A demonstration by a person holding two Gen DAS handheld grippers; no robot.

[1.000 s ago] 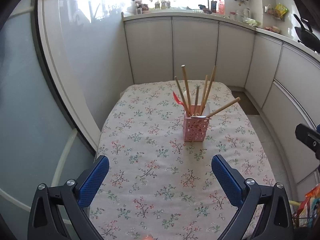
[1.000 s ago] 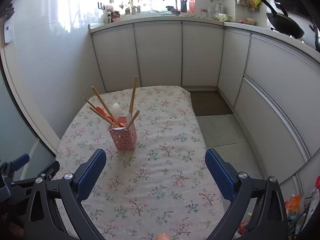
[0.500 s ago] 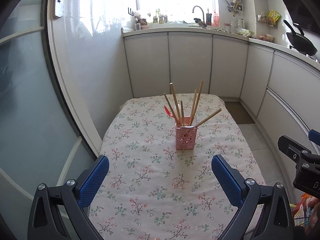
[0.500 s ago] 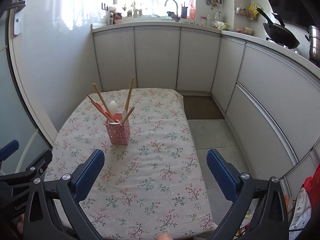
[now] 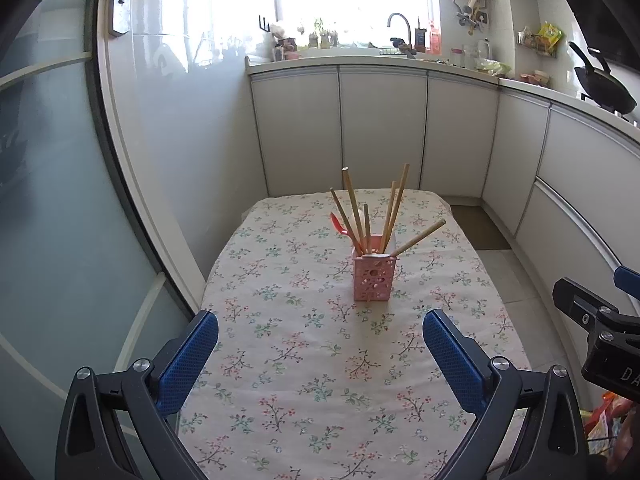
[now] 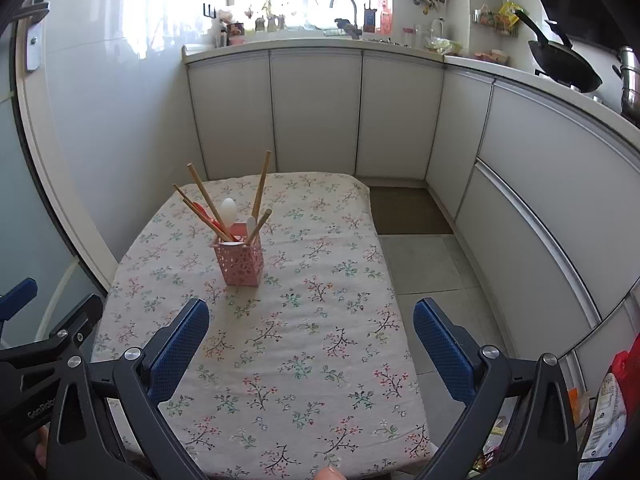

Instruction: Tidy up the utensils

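A pink perforated utensil holder (image 5: 374, 279) stands upright mid-table; it also shows in the right wrist view (image 6: 239, 259). Several wooden chopsticks (image 5: 353, 210), a red spoon (image 5: 338, 224) and a white spoon (image 6: 228, 210) stick out of it. My left gripper (image 5: 320, 340) is open and empty, held back above the near part of the table. My right gripper (image 6: 311, 328) is open and empty, likewise back from the holder, to its right.
The table carries a floral cloth (image 5: 304, 360). A glass door (image 5: 48, 220) runs along the left. White kitchen cabinets (image 6: 316, 112) stand behind and to the right, with tiled floor (image 6: 424, 264) between. Bags (image 6: 612, 400) sit low at the right.
Both grippers have drawn back and up from the holder, which now looks smaller and farther. The holder and utensils have not moved. Both grippers stay open.
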